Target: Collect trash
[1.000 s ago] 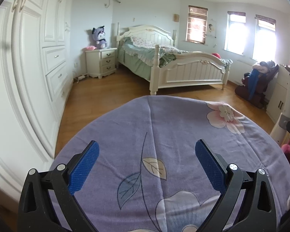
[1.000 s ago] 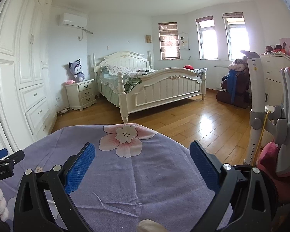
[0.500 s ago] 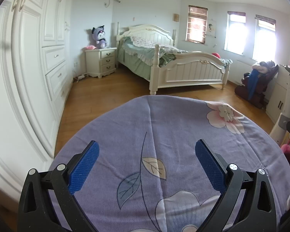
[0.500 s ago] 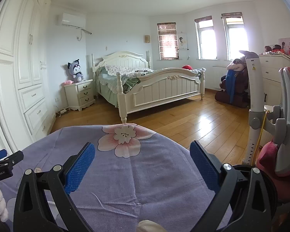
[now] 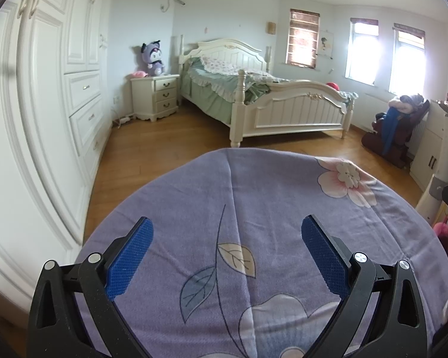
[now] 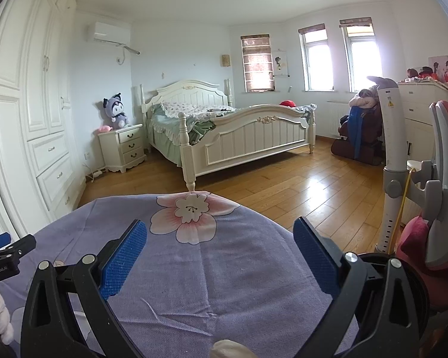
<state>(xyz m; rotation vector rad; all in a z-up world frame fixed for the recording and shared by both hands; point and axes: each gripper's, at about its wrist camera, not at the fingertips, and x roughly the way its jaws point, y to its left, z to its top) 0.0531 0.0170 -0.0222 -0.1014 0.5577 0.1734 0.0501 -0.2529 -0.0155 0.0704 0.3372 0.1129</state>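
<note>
My left gripper point(image 5: 227, 226) is open and empty above a round table with a purple flowered cloth point(image 5: 268, 197). My right gripper point(image 6: 219, 229) is open and empty above the same cloth point(image 6: 224, 268). No piece of trash shows clearly on the cloth. A pale rounded thing point(image 6: 227, 349) peeks in at the bottom edge of the right wrist view; I cannot tell what it is. The left gripper's tip point(image 6: 6, 253) shows at the left edge of the right wrist view.
A white wardrobe point(image 5: 44, 119) runs along the left wall. A white bed point(image 6: 224, 131) and a nightstand point(image 6: 122, 147) stand across the wood floor. A white pole stand point(image 6: 392, 164) and a pink-grey chair point(image 6: 442, 179) are close on the right.
The right wrist view has shifted very slightly. Both grippers stay open and empty over the cloth.
</note>
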